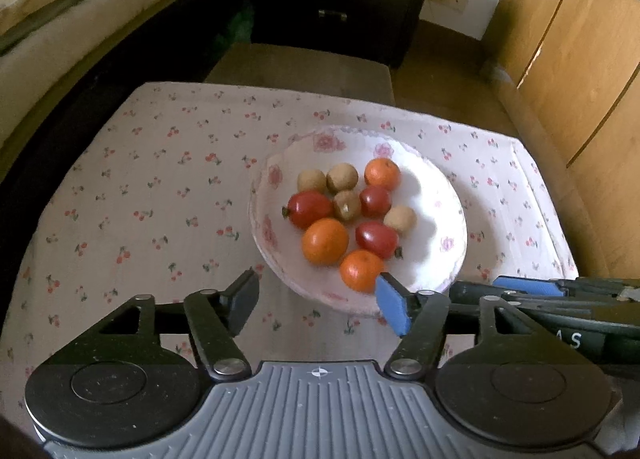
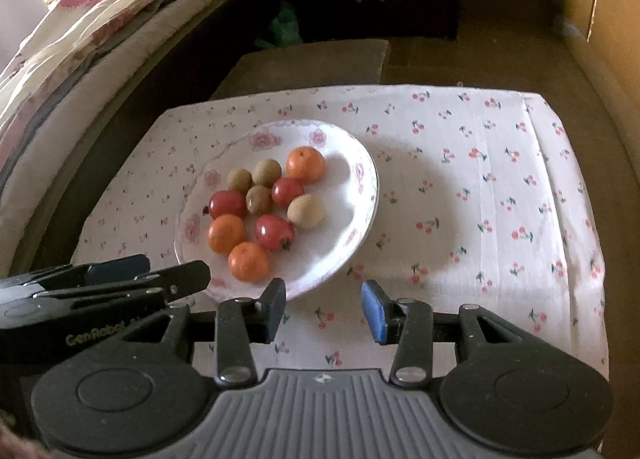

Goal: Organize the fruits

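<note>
A: Where is the fruit being kept in relation to the two grippers?

B: All of it is being held on the plate (image 1: 440,195), which is resting on the cloth-covered tabletop (image 1: 140,199). The plate is being seen ahead of the left gripper (image 1: 318,301) and a little to its right; from the right gripper (image 2: 324,307) it is lying ahead and to the left.

A: Which gripper is being judged the nearer?

B: The left one, probably. Its blue finger is being seen just at the nearest orange (image 1: 360,269), at the plate's near rim, though touching cannot be told through the blur. The right gripper is being held over bare cloth beside the rim.

A: And what is being gripped?

B: Nothing is being gripped by either. The left jaws are standing fairly wide apart with only cloth and rim between them; the right jaws are parted more narrowly and are likewise empty.

A: How is the fruit being arranged?

B: Three oranges, three red tomatoes (image 1: 306,209) and four small brown fruits (image 1: 342,177) are lying mixed in one cluster, so sorting is being judged as barely begun.
</note>
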Demonstrator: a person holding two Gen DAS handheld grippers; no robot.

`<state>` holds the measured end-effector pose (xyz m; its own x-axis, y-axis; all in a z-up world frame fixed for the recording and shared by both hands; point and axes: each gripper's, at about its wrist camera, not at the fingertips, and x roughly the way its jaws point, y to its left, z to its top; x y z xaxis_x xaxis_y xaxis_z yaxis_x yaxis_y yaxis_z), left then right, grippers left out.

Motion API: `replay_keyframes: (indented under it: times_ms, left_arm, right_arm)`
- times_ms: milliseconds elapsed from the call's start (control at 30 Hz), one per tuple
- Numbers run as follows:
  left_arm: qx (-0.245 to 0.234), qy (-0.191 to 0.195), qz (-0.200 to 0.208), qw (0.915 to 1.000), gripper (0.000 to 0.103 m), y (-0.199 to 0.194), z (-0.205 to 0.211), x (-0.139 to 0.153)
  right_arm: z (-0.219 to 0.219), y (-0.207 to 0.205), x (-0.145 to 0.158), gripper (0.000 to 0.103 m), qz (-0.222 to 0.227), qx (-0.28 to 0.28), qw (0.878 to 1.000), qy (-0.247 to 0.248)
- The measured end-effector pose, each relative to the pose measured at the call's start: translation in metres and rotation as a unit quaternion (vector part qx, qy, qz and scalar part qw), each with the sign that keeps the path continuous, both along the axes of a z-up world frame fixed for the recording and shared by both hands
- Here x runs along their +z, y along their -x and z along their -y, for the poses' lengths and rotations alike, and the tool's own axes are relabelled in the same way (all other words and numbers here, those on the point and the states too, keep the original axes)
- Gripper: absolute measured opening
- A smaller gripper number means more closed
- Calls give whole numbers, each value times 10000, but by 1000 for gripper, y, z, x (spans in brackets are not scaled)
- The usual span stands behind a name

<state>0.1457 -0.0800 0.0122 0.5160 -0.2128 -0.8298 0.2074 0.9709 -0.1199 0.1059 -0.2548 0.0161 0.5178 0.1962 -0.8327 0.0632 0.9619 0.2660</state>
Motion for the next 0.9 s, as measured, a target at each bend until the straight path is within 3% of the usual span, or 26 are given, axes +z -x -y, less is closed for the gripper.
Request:
replay_keyframes:
  times_ms: [200,633,767,900]
  left_arm:
    - [22,-97,-21,9999,83,12,-4,-2]
    - [110,-395,53,9991,86,40,-15,-4]
    - [97,-550,144,9983,94,51,-16,-4]
    - [64,-594,217,9980,95,61,-17,-2]
  right_arm:
    - [2,16,3,46,13,-72,9999,-101]
    - [-2,47,6,47,7,-107,9998,-166]
    - [-6,54,5,47,-19,-79,9998,-168]
    - [-9,62,3,48,-54,-62,9998,-180]
